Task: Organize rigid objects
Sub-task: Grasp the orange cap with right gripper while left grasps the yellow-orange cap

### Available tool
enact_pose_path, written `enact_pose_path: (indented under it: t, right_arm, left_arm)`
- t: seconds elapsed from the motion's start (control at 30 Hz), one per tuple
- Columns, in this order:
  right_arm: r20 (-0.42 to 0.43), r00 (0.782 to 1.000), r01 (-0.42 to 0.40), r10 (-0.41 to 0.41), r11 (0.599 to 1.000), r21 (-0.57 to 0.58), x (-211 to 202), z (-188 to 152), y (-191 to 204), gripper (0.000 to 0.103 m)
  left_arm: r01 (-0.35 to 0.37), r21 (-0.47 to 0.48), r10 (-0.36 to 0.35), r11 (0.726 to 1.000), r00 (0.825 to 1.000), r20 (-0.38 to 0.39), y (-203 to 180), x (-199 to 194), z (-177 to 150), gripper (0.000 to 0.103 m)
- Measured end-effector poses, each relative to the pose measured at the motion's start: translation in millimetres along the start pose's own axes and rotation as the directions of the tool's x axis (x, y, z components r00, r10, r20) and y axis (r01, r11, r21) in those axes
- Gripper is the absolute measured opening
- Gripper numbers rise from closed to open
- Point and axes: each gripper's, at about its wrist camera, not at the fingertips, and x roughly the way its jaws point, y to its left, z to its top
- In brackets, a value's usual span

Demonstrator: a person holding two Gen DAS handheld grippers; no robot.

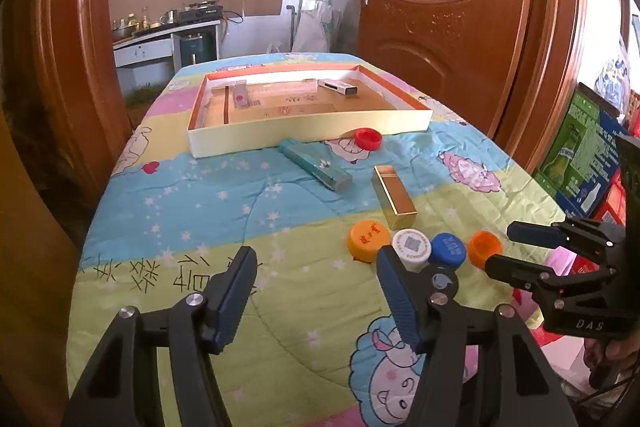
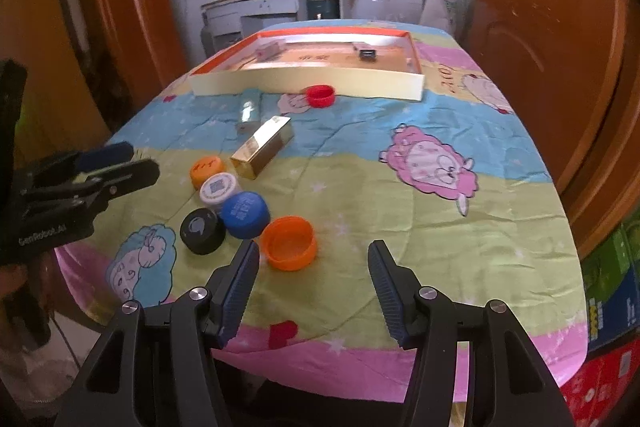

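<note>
Left tongs (image 1: 316,291) released, jaws spread wide over the quilt-covered counter (image 1: 224,211), low in the left wrist frame, nothing between them. Right tongs (image 2: 314,287) likewise released and empty at the bottom centre of the right wrist frame, with the left finger (image 2: 240,279) just beside an upturned orange cap (image 2: 289,243).

Clustered at lower left of that frame: black cap (image 2: 202,230), blue cap (image 2: 245,214), white cap (image 2: 219,189) and a second orange cap (image 2: 207,169), packed close in a curving row. Gold box (image 2: 262,147) lying flat just above the cluster, one end near the white cap. Teal box (image 2: 249,111) further up, blurred. Red cap (image 2: 320,95) open side up, just in front of the near wall of the shallow tray (image 2: 304,81).

Tray at upper centre of both frames, holding a pink-labelled small box (image 1: 241,95) at its left and a white-and-dark box (image 1: 338,87) toward its right.
</note>
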Motion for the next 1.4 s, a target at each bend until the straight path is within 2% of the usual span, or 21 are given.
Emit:
enact_pose_path:
  t: [0.17,0.23,0.3,0.43,0.6,0.97,1.03,1.1,1.17,1.4]
  right_arm:
    - [-0.008,1.0,0.021,-0.022,0.999,-0.048,8,-2,8,0.057]
    - [-0.001,0.999,0.034,-0.034,0.998,-0.061,9,-1,9,0.042]
    - [0.004,0.999,0.04,-0.04,0.997,-0.065,10,1,8,0.031]
    - [0.007,0.999,0.038,-0.037,0.997,-0.064,12,4,6,0.031]
    - [0.02,0.999,0.038,-0.037,0.998,-0.055,12,4,3,0.031]
    - [0.033,0.999,0.039,-0.038,0.999,-0.022,11,6,-10,0.031]
    - [0.035,0.999,0.036,-0.035,0.999,-0.017,10,5,-11,0.031]
    - [0.036,0.999,0.034,-0.034,0.999,-0.011,10,4,-13,0.031]
    - [0.038,0.999,0.034,-0.033,0.999,-0.005,9,4,-14,0.031]
    - [0.046,0.999,0.028,-0.029,0.999,0.02,5,3,-20,0.031]
  left_arm:
    - [0.0,0.006,0.001,1.0,1.0,-0.023,4,7,-2,0.062]
    - [0.001,0.01,-0.001,1.0,0.999,-0.035,5,11,-3,0.062]
    - [0.014,0.014,-0.014,1.0,0.999,-0.05,5,16,-2,0.062]
    - [0.032,0.053,-0.029,0.998,0.997,-0.066,-3,23,-1,0.062]
    - [0.008,0.134,0.003,0.991,0.996,-0.087,-16,37,4,0.062]
    - [0.034,0.154,-0.017,0.988,0.994,-0.108,-28,56,17,0.062]
    - [0.048,0.146,-0.032,0.988,0.994,-0.108,-28,58,19,0.058]
    - [0.084,0.14,-0.071,0.987,0.993,-0.098,-29,58,18,0.038]
    - [0.073,0.152,-0.061,0.986,0.994,-0.086,-31,57,17,0.03]
    - [0.075,0.125,-0.065,0.989,0.995,-0.077,-30,53,15,0.03]
